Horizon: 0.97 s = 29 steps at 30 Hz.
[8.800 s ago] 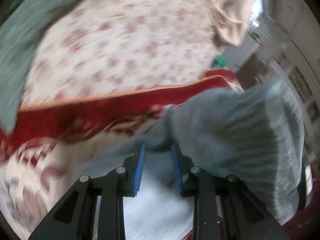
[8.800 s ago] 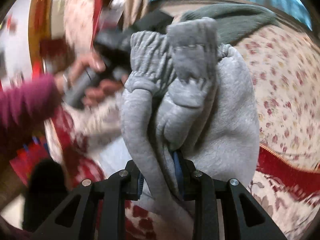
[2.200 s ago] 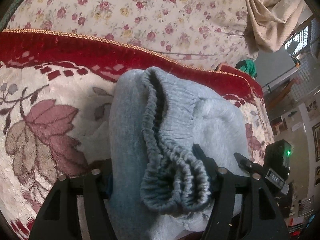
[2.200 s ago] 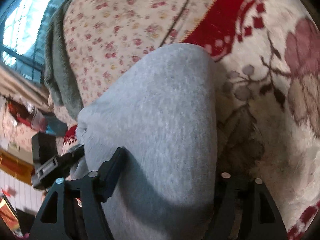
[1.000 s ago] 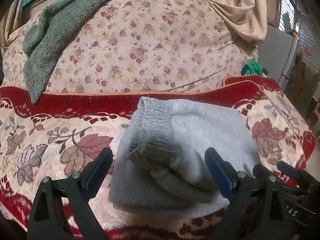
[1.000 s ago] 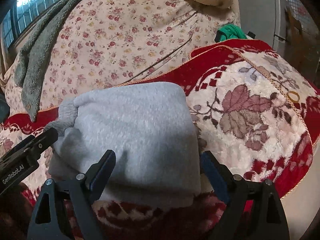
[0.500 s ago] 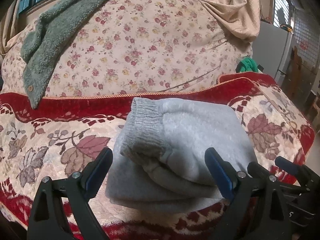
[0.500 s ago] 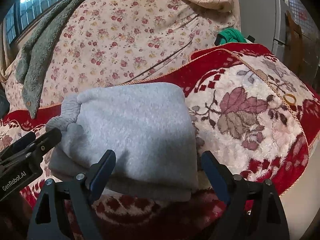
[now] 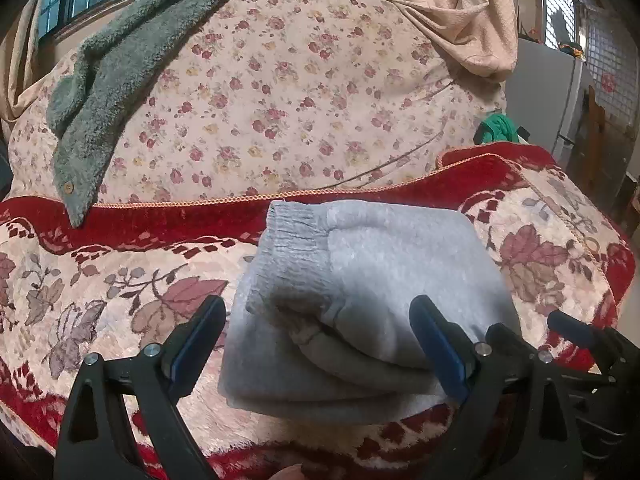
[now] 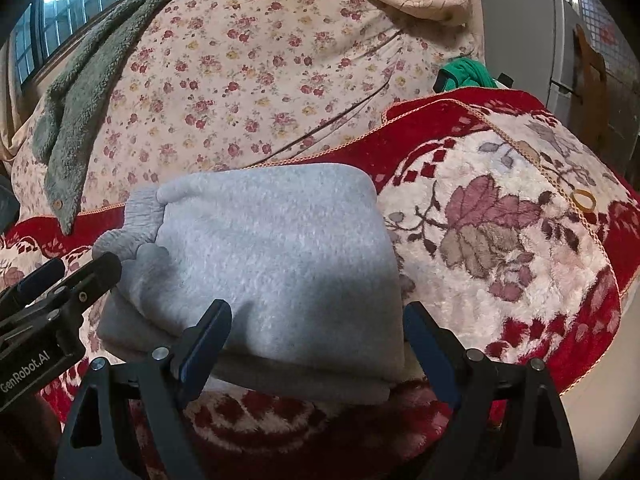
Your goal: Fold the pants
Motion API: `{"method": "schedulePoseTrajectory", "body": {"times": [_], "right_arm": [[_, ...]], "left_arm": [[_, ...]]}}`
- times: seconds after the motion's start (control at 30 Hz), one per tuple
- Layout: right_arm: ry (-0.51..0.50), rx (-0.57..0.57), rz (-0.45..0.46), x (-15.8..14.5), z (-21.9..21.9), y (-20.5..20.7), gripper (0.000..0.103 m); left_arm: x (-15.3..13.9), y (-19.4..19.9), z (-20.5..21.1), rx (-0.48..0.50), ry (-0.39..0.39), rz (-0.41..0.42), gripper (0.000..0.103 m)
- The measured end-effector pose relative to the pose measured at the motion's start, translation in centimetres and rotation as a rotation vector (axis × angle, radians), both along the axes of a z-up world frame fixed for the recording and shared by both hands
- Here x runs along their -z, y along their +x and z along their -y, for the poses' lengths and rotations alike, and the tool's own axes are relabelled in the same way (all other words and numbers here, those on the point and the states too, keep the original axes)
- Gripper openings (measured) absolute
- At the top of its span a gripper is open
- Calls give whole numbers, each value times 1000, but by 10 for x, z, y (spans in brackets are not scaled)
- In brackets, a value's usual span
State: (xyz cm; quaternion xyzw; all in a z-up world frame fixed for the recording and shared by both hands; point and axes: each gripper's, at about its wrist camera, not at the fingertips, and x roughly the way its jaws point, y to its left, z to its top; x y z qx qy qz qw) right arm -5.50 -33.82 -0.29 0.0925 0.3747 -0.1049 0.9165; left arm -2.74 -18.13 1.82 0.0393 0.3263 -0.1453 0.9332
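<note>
We see the folded grey pants [image 9: 360, 304] resting on the red floral blanket [image 9: 120, 280] (ribbed cuff on top), both grippers, left [image 9: 320, 344] and right [image 10: 318, 340], with jaws wide, holding nothing.

The gray pants [image 9: 360, 300] are folded into a soft pile on the red flower blanket [image 9: 120, 292]. The left gripper [image 9: 316, 344] is held wide open, with one blue finger seen on each side of the pile.

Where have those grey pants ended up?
The grey pants lie folded in a bundle on the red floral blanket, just ahead of both open grippers, in front of the flowered cushion.
</note>
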Motion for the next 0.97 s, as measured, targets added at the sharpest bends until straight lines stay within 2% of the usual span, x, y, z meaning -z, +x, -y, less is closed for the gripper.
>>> {"method": "schedulePoseTrajectory", "body": {"times": [0.27,0.73,0.97], "right_arm": [[12,-2,-8,3,-2,3,91],[23,-7,-16,6,-3,4,91],[22,-7,-16,6,-3,4,91]], "left_arm": [[0,1,1,8,21,13,93],[3,2,0,23,9,-1,93],[3,1,1,38,18,25,93]]}}
